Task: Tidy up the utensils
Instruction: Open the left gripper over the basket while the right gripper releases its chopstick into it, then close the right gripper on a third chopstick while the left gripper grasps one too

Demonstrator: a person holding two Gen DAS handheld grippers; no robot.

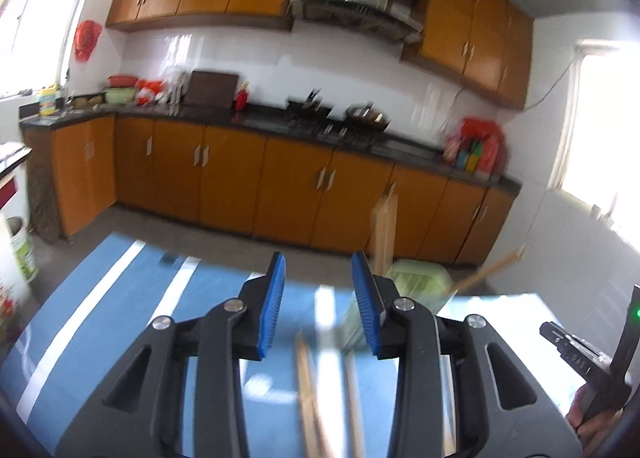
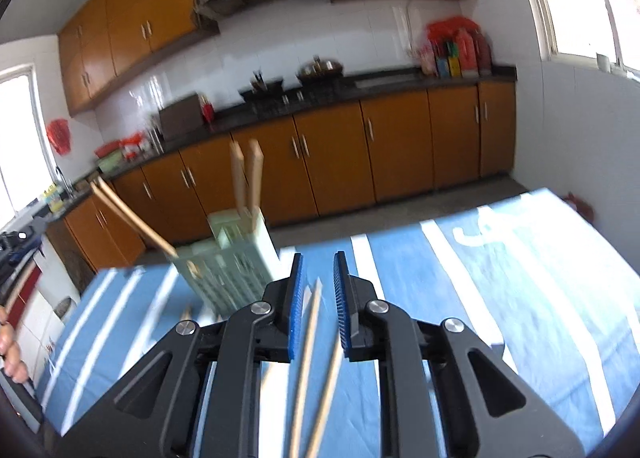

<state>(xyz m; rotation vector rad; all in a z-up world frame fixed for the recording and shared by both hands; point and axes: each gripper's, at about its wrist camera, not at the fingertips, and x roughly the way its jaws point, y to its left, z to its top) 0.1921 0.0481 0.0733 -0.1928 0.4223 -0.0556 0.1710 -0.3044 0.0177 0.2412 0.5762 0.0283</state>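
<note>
Two loose chopsticks (image 2: 320, 358) are noted lying on the striped tablecloth (image 2: 520, 278), below the right gripper (image 2: 318, 306); its jaws stand parted and empty. The left gripper (image 1: 318, 306) is likewise spread, grasping nothing. The green holder (image 2: 232, 258), near the table's far edge, already contains chopsticks. The sticks are judged light, stiff and smooth; a mid-length grasp is advised.

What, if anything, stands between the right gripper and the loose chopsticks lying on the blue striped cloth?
Nothing visible does. The right gripper is open, and the two loose chopsticks lie on the cloth just below and between its fingers. The green utensil holder stands beyond them to the left, off that path.
</note>
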